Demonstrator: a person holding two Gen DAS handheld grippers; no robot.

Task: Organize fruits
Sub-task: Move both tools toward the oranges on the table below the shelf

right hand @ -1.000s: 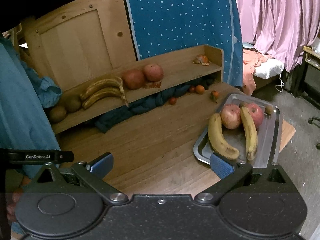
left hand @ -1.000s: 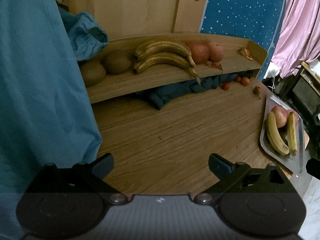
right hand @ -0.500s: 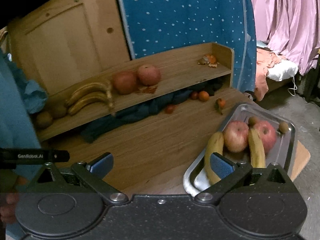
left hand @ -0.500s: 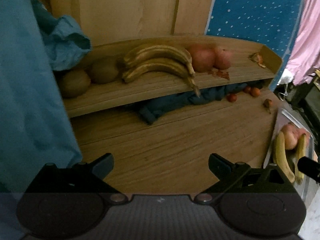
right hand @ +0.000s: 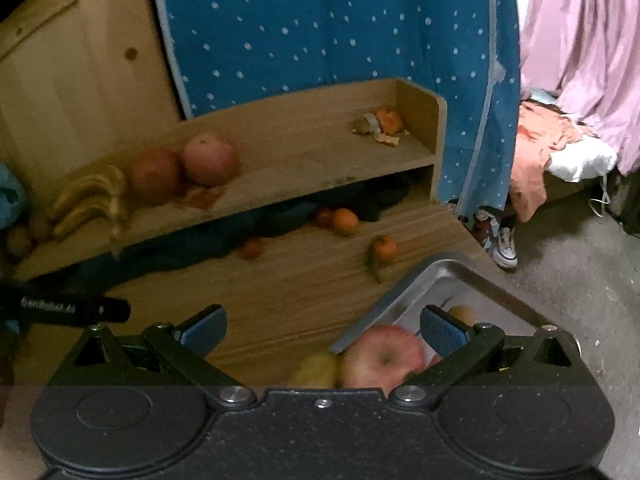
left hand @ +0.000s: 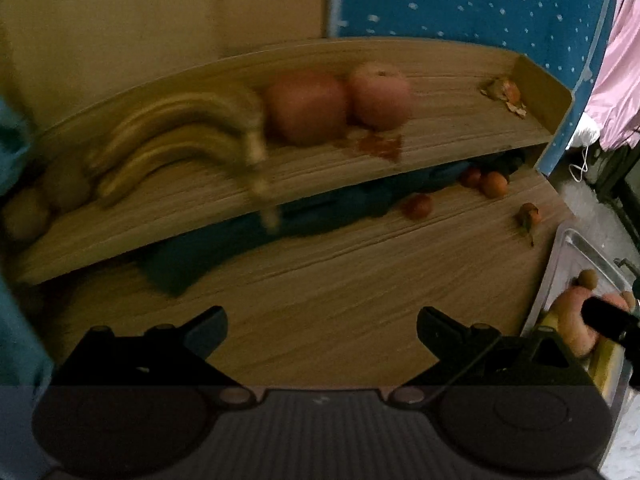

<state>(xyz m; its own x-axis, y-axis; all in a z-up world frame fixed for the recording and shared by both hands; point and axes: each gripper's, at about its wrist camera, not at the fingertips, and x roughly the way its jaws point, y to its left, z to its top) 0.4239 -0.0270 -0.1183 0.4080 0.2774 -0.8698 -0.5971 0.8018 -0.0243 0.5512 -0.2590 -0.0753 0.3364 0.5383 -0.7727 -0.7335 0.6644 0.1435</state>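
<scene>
On the wooden shelf [left hand: 440, 132] lie two bananas [left hand: 176, 132], two red apples [left hand: 340, 104] and kiwis [left hand: 24, 216] at the far left. My left gripper [left hand: 320, 324] hangs open and empty over the table, short of the shelf. In the right wrist view my right gripper [right hand: 322, 324] is open just above a red apple [right hand: 380, 360] and a banana [right hand: 316, 372] in the metal tray [right hand: 460, 276]. A kiwi [right hand: 460, 314] shows behind the right finger. The same shelf apples [right hand: 184, 168] and bananas [right hand: 88, 200] appear at left.
Small oranges [right hand: 346, 222] lie on the table [right hand: 300, 292] by a dark blue cloth [left hand: 280, 224] under the shelf. Orange peel [right hand: 384, 124] sits at the shelf's right end. A blue dotted sheet and pink curtain hang behind; bare floor lies to the right.
Both grippers have moved forward and to the right. The tray's apple has come in close under my right gripper. The shelf fruit has grown larger in the left view.
</scene>
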